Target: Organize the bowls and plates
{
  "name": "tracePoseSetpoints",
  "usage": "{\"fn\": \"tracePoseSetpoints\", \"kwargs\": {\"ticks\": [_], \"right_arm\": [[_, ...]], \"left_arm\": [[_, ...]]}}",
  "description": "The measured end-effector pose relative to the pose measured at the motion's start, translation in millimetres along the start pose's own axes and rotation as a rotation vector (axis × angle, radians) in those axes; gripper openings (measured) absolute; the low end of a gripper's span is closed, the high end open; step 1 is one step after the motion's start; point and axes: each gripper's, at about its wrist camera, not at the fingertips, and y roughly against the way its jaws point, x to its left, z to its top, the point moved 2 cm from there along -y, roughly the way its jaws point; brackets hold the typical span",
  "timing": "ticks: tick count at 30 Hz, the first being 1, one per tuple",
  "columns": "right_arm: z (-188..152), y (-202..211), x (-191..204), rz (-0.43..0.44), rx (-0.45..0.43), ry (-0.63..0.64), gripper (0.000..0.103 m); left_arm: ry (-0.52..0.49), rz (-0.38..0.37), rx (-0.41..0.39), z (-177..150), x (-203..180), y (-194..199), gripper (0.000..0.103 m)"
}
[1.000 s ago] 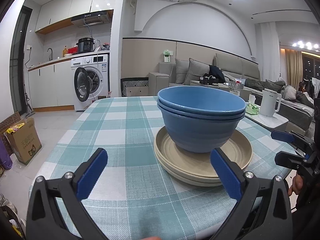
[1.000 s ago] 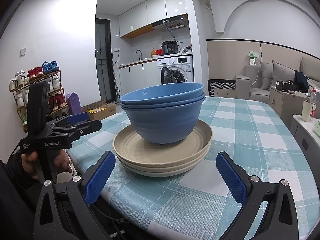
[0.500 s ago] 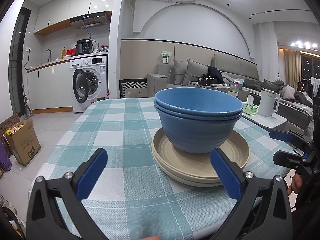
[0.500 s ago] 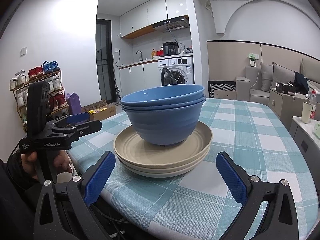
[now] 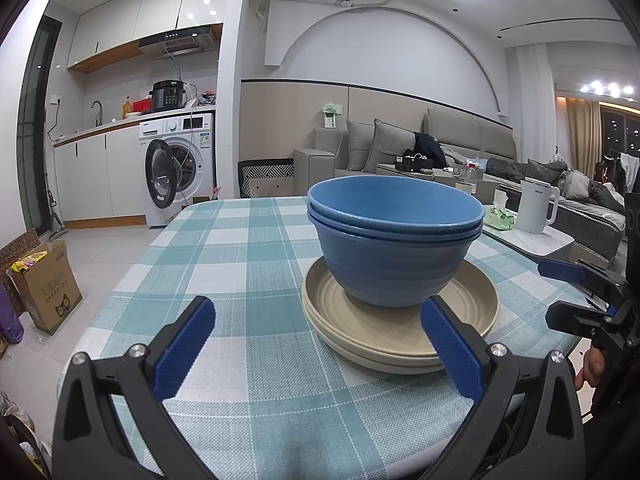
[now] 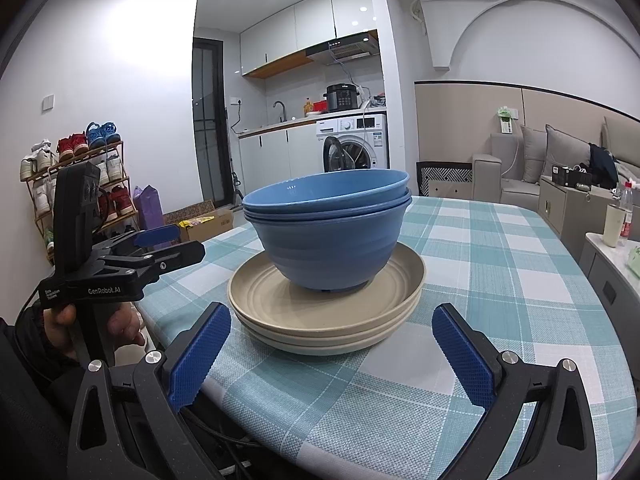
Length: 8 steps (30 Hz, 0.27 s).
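Two nested blue bowls (image 5: 394, 240) (image 6: 328, 236) stand on a stack of beige plates (image 5: 400, 332) (image 6: 320, 320) on a table with a teal checked cloth (image 5: 240, 264) (image 6: 500, 260). My left gripper (image 5: 318, 320) is open just in front of the stack, its blue pads wide apart and holding nothing. My right gripper (image 6: 332, 340) is also open, facing the stack from the other side near the table edge. Each gripper shows in the other's view: the right gripper (image 5: 572, 292) at the right edge, the left gripper (image 6: 188, 240) at the left, held by a hand (image 6: 120, 320).
A cardboard box (image 5: 44, 284) sits on the floor to the left. A washing machine (image 5: 180, 168) with its door open stands behind. A white kettle (image 5: 536, 208) rests on a side table to the right, and a shoe rack (image 6: 76, 172) is by the wall.
Almost nothing: both grippers stay open and nearly still, and the stack has shifted only slightly in each view.
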Motion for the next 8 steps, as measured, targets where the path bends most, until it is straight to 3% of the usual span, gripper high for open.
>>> {"fn": "tracePoseSetpoints", "kwargs": {"ticks": [8], "right_arm": [[-0.7, 0.1, 0.7, 0.003, 0.001, 0.001, 0.103]], "left_arm": [[-0.005, -0.004, -0.001, -0.3, -0.7, 0.1, 0.103]]}}
